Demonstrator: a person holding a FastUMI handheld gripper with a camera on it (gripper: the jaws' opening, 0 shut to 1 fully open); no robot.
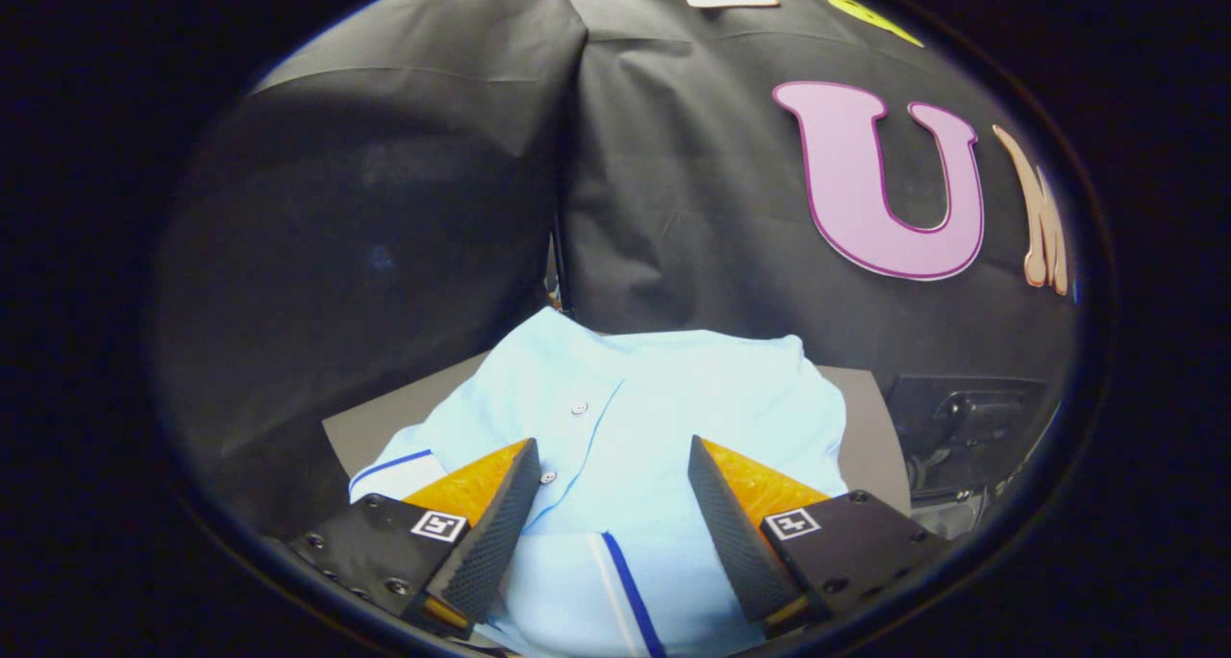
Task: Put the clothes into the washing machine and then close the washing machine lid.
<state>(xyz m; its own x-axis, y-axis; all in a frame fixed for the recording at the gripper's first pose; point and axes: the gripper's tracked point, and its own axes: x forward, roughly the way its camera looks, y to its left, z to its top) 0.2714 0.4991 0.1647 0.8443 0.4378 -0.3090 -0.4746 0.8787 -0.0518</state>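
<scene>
Garment: a light blue shirt (664, 398) lay spread on a grey surface (385, 422), directly ahead of and beneath the gripper.
Garment detail: a button placket ran down the middle of the cloth, with two small buttons visible, one near the collar end and one just beside the left fingertip. A dark blue stripe (630, 581) ran along a folded edge close to the camera, between the two fingers. A second blue stripe marked the cuff of a sleeve (394, 470) lying to the left of the left finger.
Garment position: the far edge of the shirt reached the back of the grey surface, close to the foot of the black cloth wall (692, 206).
Gripper: the gripper (613, 461) was spread wide, with nothing held. Both fingers hung over the shirt, one on each side of the placket, and the cloth showed in the full gap between them. Whether the fingertips touched the fabric could not be told.
Support: the grey surface showed bare at the left of the shirt and in a narrow band at its right.
Right side: a dark piece of equipment (962, 422) stood beyond the right edge of the grey surface; what it was could not be told.
Backdrop: the black cloth wall rose behind the shirt, with a vertical seam at its centre.
</scene>
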